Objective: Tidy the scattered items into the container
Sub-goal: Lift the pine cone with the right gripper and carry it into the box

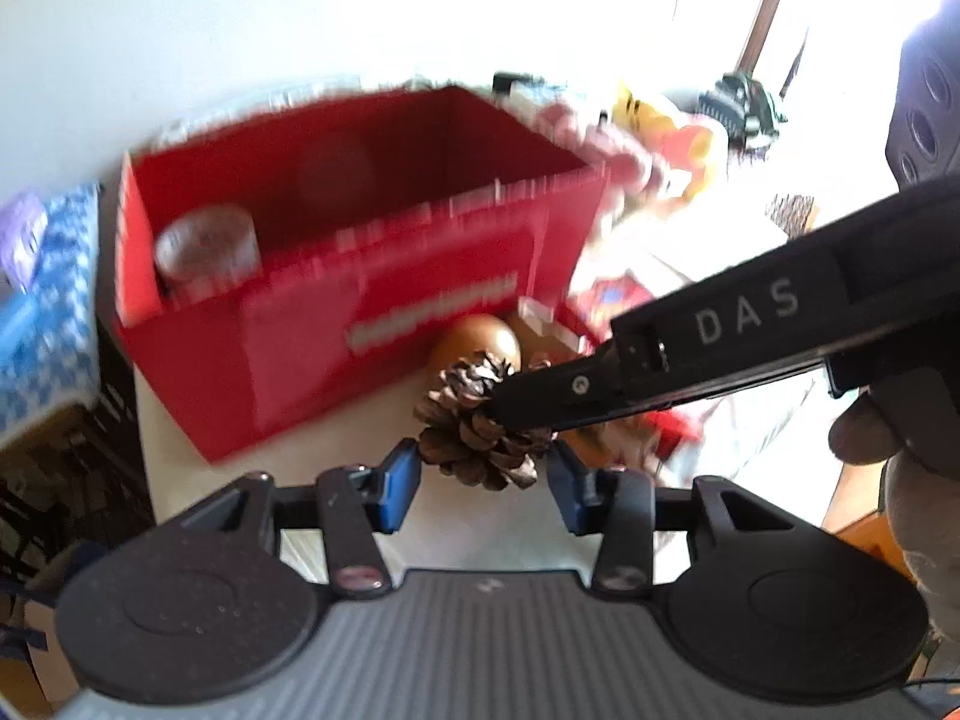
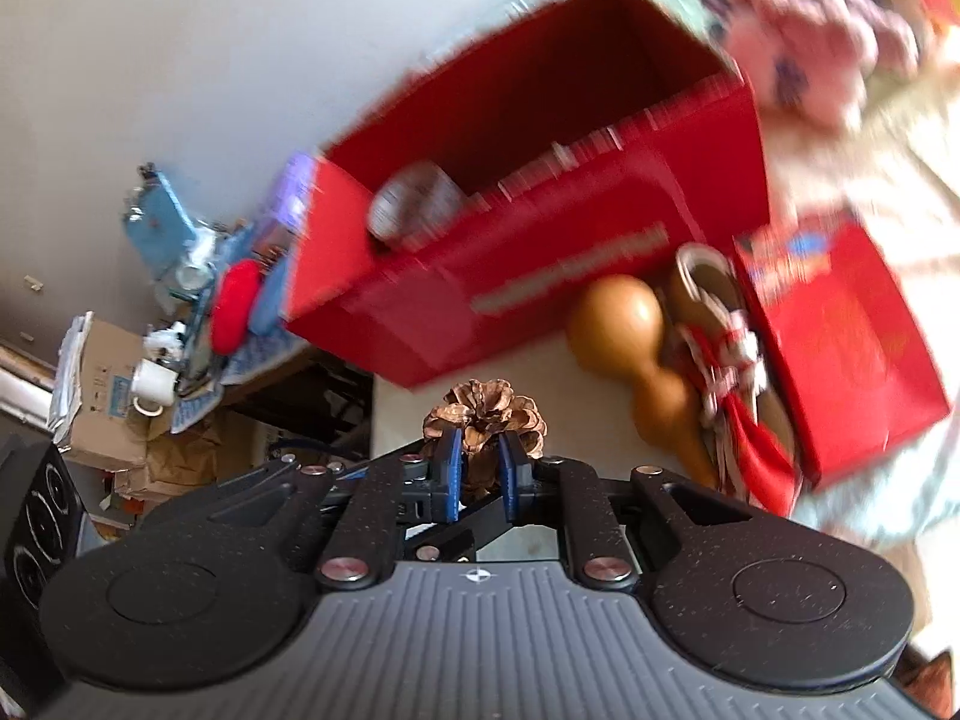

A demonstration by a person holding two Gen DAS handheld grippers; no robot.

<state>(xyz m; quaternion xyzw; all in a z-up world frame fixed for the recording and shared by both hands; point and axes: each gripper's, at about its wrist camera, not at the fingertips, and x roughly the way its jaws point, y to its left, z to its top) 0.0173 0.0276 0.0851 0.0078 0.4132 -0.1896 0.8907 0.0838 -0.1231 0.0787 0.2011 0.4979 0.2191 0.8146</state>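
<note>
A brown pine cone [image 1: 480,426] hangs above the pale table in front of the red box [image 1: 420,276], which is open at the top. My left gripper [image 1: 485,474] has its blue pads against the cone's two sides. My right gripper [image 1: 504,396] reaches in from the right and pinches the cone's upper part. In the right wrist view the right gripper [image 2: 483,468] is shut narrowly on the pine cone [image 2: 486,414]. A clear glass jar [image 1: 207,252] lies in the box's left end. A brown gourd [image 2: 624,330] rests beside the red box [image 2: 540,276].
A red gift bag [image 2: 840,348] and a red-and-white corded ornament [image 2: 726,360] lie right of the gourd. A pink plush toy [image 2: 810,60] sits behind the box. A blue checked cloth [image 1: 42,312] and clutter lie past the table's left edge. A gloved hand [image 1: 900,450] holds the right gripper.
</note>
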